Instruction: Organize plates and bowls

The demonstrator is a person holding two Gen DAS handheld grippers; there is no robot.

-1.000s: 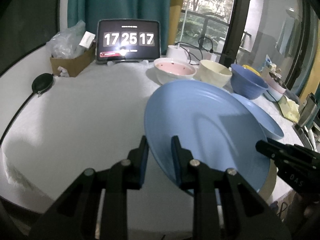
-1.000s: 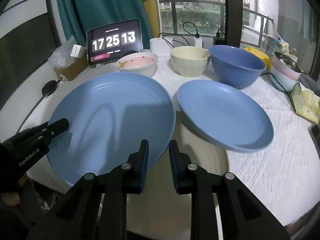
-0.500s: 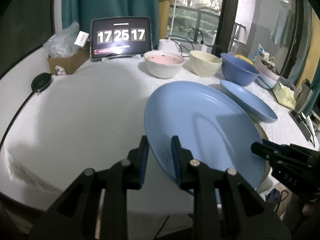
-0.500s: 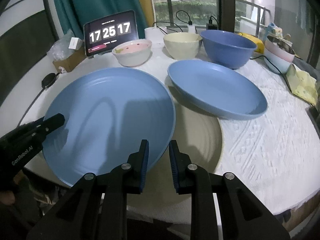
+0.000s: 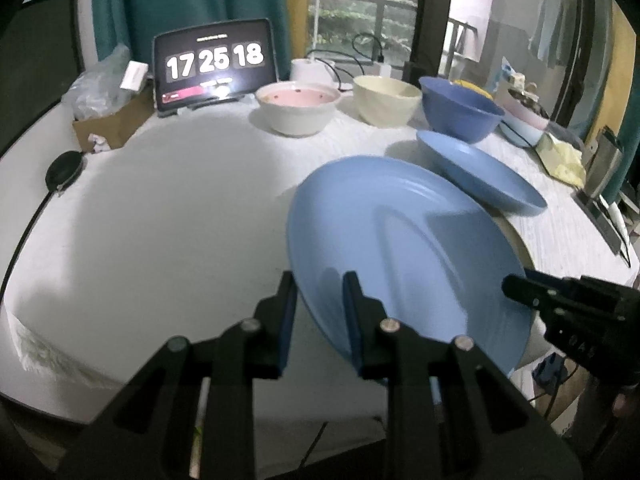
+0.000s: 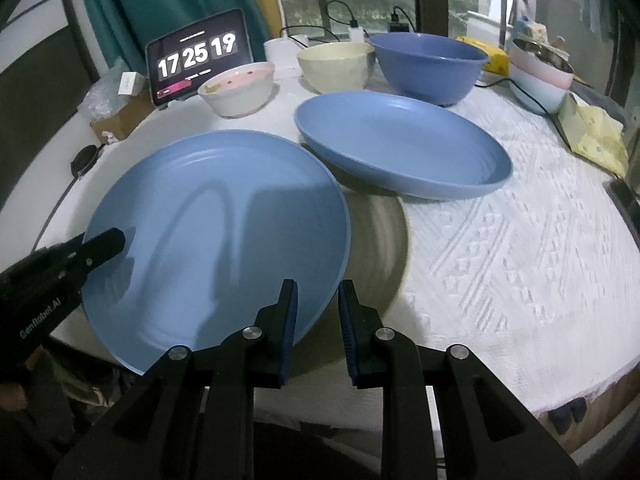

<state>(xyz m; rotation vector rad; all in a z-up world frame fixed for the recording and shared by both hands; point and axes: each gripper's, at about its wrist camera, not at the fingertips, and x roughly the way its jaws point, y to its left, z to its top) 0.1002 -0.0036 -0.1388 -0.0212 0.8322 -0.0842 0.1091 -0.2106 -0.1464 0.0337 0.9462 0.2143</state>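
Observation:
A large flat blue plate (image 5: pixel 400 248) (image 6: pixel 216 232) is held above the table's front edge by both grippers. My left gripper (image 5: pixel 319 300) is shut on its left rim. My right gripper (image 6: pixel 316 304) is shut on its right rim. A deeper blue plate (image 6: pixel 400 148) (image 5: pixel 480 176) lies on the white tablecloth behind it. At the back stand a pink-lined white bowl (image 6: pixel 238 88), a cream bowl (image 6: pixel 334 66) and a big blue bowl (image 6: pixel 428 66). A beige plate (image 6: pixel 380 236) shows under the held plate.
A tablet clock (image 5: pixel 214 68) and a cardboard box with plastic bags (image 5: pixel 108 120) stand at the back left. A black puck with a cable (image 5: pixel 64 168) lies on the left. Stacked pastel bowls (image 6: pixel 540 76) and a yellow cloth (image 6: pixel 596 136) sit at the far right.
Both grippers have lifted the blue plate and drawn it back toward the table's front edge; the bowls and the deeper plate look farther away. The grips are unchanged.

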